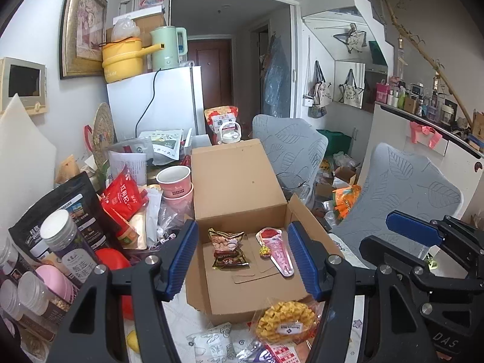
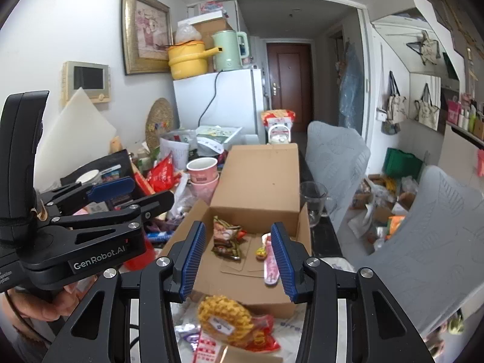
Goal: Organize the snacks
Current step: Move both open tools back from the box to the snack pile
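Observation:
An open cardboard box [image 1: 236,181] stands on the table, its lid folded back. On its floor lie a brown snack packet [image 1: 228,249] and a pink cone-shaped packet [image 1: 279,252]. A clear bag of yellow waffle snacks [image 1: 284,322] lies on the table against the box's near wall. My left gripper [image 1: 242,242] hovers above the box's near edge, open and empty. Beside it on the right, my right gripper [image 1: 376,233] is also open with nothing in it. The right wrist view shows the same box [image 2: 257,175], brown packet [image 2: 225,237], waffle bag [image 2: 225,317], my right gripper [image 2: 238,236] and my left gripper [image 2: 151,189].
Left of the box are a crowd of jars, a black pouch [image 1: 60,208], a red packet [image 1: 122,196] and stacked pink cups [image 1: 175,181]. A glass mug [image 2: 313,202] stands at the box's right. Two grey chairs [image 1: 405,193] line the table's right side. A white fridge [image 1: 157,103] stands behind.

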Action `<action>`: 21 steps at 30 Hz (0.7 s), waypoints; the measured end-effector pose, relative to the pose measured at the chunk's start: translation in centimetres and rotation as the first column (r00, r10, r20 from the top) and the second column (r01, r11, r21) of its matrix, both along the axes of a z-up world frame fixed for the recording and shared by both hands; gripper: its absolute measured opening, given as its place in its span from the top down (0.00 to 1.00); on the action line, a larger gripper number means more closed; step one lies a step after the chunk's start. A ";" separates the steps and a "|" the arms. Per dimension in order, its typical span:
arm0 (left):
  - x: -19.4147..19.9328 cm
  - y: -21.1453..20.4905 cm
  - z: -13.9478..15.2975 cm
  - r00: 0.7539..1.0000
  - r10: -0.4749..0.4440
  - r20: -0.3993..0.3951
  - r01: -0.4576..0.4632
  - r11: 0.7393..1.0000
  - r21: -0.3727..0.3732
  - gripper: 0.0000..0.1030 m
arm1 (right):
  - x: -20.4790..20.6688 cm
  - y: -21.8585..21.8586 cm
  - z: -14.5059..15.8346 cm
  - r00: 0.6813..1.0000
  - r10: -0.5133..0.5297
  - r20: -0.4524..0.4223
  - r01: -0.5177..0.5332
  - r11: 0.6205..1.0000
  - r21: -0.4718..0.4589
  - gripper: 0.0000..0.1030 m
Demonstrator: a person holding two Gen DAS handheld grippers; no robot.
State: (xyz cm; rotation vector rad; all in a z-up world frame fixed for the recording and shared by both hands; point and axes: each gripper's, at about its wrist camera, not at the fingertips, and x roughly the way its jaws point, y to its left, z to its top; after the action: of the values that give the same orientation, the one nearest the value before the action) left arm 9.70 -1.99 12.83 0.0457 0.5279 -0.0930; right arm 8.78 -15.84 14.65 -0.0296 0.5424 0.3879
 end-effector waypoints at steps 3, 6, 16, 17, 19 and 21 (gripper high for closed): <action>-1.7 0.0 0.3 1.000 -0.007 0.013 0.007 1.000 0.004 0.41 | -1.7 0.2 0.2 1.000 0.010 0.019 -0.010 1.000 0.001 0.53; -3.2 0.0 0.4 1.000 -0.013 0.022 0.013 1.000 0.004 0.40 | -3.3 0.2 0.2 0.999 0.020 0.031 -0.020 1.000 0.008 0.53; -6.8 0.1 -1.3 0.999 -0.042 0.004 0.042 0.999 0.004 0.41 | -7.1 0.4 -1.0 0.999 0.033 0.028 -0.033 0.999 0.015 0.53; -7.1 0.1 -1.6 0.999 -0.048 -0.004 0.048 0.999 -0.002 0.41 | -7.4 0.4 -1.4 0.999 0.031 0.024 -0.031 0.999 0.016 0.53; -7.6 0.0 -2.2 0.998 -0.054 -0.013 0.054 0.998 -0.010 0.41 | -8.0 0.5 -1.9 0.999 0.031 0.018 -0.032 0.999 0.016 0.53; -8.1 0.0 -2.9 0.998 -0.062 -0.023 0.062 0.998 -0.014 0.41 | -8.6 0.5 -2.5 0.999 0.032 0.010 -0.033 0.999 0.018 0.53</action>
State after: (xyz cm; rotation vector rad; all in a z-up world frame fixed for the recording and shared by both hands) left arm 1.58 -1.99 9.95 0.0482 0.5497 -0.1576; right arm 0.22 -15.36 12.16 -0.0229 0.5290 0.4242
